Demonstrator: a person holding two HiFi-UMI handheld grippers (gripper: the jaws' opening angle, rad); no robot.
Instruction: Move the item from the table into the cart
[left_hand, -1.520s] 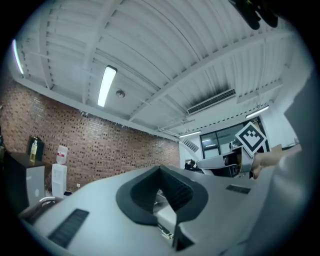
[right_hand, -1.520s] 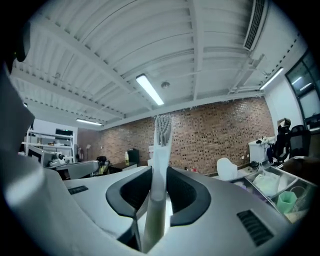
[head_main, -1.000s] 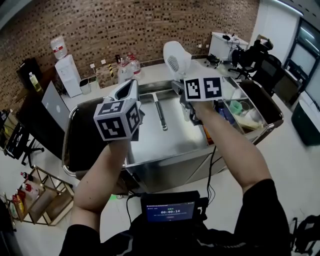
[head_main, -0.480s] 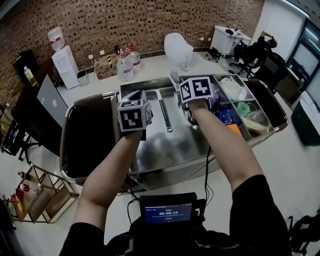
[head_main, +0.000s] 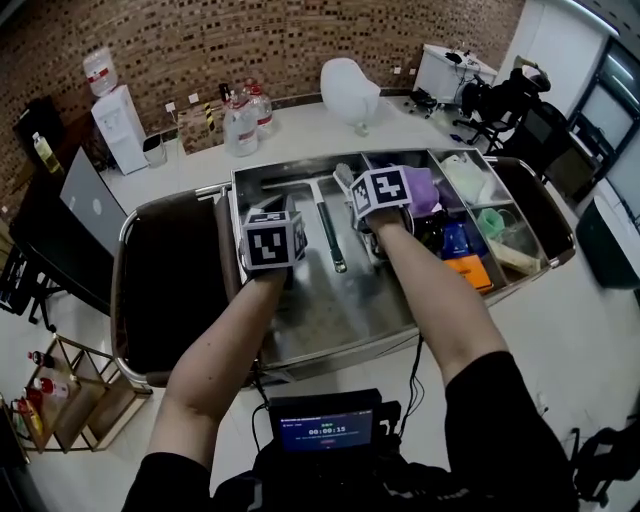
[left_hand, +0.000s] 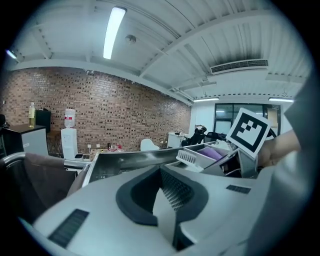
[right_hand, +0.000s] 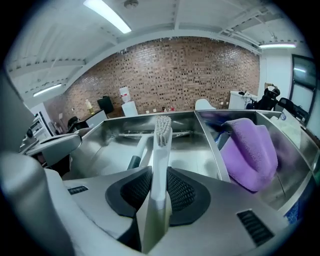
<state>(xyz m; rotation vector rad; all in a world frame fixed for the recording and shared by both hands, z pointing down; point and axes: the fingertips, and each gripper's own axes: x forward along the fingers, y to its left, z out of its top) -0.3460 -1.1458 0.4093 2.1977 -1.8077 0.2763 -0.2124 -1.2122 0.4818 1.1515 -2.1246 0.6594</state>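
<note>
My right gripper (head_main: 347, 180) (right_hand: 159, 192) is shut on a white brush (right_hand: 161, 145), whose handle sits between the pads and whose bristled head sticks out ahead. It hangs low over the cart's steel tray (head_main: 330, 310), next to the divider of the side compartments. The brush head (left_hand: 192, 157) also shows in the left gripper view, beside the right gripper's marker cube. My left gripper (head_main: 281, 213) (left_hand: 167, 202) is over the tray's left part, jaws together with nothing between them.
A long-handled tool (head_main: 328, 235) lies in the tray. A purple cloth (head_main: 425, 190) (right_hand: 250, 155) and several small items fill the right compartments. A dark bag (head_main: 165, 290) hangs at the cart's left end. Bottles (head_main: 240, 125) and a white object (head_main: 350, 90) stand on the table behind.
Both grippers have come down and forward from above the cart to just over its tray. The brush has stayed in the right gripper.
</note>
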